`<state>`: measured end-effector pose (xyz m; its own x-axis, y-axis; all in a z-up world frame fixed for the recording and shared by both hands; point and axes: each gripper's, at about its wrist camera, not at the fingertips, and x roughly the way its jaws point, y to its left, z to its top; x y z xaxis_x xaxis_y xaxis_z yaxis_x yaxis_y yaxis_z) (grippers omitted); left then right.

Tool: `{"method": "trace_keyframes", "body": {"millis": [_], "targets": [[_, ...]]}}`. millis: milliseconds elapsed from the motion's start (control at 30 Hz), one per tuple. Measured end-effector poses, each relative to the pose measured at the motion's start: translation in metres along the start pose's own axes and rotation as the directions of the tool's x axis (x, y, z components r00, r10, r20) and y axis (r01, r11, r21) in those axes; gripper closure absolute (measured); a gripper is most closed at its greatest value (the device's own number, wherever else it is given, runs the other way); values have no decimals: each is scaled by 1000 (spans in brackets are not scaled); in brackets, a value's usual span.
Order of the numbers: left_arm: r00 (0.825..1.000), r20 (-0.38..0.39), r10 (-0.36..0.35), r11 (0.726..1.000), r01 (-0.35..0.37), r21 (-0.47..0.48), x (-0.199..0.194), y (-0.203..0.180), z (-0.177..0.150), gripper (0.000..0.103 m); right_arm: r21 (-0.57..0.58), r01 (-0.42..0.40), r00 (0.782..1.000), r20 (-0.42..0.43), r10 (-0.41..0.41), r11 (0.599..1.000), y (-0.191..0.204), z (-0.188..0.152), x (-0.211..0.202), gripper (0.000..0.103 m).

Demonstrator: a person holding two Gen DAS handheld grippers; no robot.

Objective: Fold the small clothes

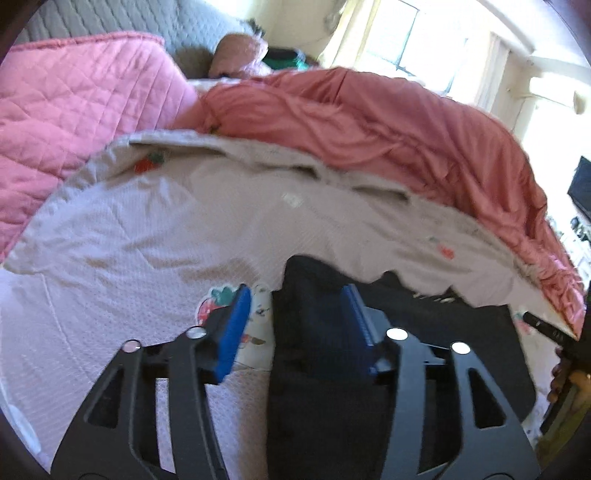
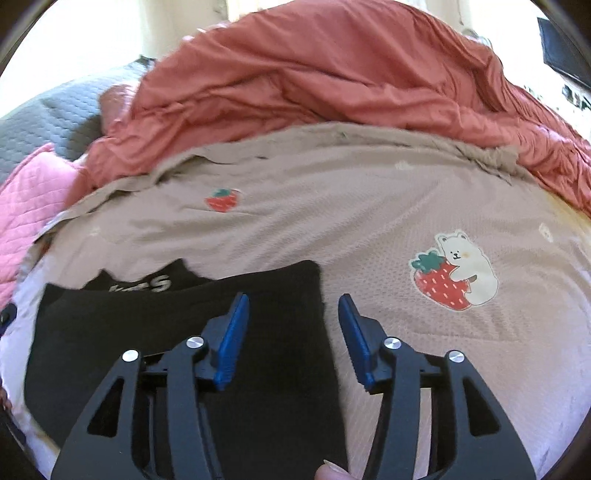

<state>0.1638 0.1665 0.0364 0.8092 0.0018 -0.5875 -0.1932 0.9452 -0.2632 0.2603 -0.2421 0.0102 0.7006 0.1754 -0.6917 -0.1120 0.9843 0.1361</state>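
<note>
A small black garment (image 2: 184, 325) with white lettering lies flat on the beige strawberry-print bedsheet (image 2: 332, 206). It also shows in the left wrist view (image 1: 332, 354), under and right of the gripper. My left gripper (image 1: 295, 291) is open over the garment's left edge, with one blue pad over the sheet and one over the black cloth. My right gripper (image 2: 293, 301) is open over the garment's right edge, empty. The garment's far edge looks wavy, and part of the lettering is hidden by a fold.
A rumpled salmon duvet (image 2: 314, 74) is piled along the far side of the bed. A pink quilted blanket (image 1: 74, 110) lies at the left. A grey quilted headboard or cushion (image 1: 147, 22) is behind. A bear-and-strawberry print (image 2: 454, 273) is on the sheet.
</note>
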Motion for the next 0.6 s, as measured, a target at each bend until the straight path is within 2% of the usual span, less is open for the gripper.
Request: {"method": "trace_keyframes", "body": {"millis": [33,67,133,333,367,433,600], "targets": [[1000,15,-14,1000,14,4,-7,-4,0,50,-11,-16,1000,11,16,1000,6,-4,-7,38],[1000,20,-21,1000,21,9,-10,-8,-1,44,-27,-29,999,20,29,999,11,-8,-14,37],[999,19,-30,999,29,36,-14,-17,-5,41,-64,-45,998,29,47,997,23,-16,-25,31],[999,-34,-27,992,31,120,-16,-43,-31,21,-159,-74,996,34,80,985,50,-39,-43,30],[999,-47,-26,992,32,119,-15,-44,-35,19,-170,-81,996,23,86,982,54,-44,-43,30],[995,-86,-45,991,56,118,-9,-48,-42,18,-176,-89,996,6,91,980,58,-51,-42,20],[983,-182,-5,984,38,175,7,-59,-61,13,-192,-63,997,-53,54,979,64,-65,-30,20]]}}
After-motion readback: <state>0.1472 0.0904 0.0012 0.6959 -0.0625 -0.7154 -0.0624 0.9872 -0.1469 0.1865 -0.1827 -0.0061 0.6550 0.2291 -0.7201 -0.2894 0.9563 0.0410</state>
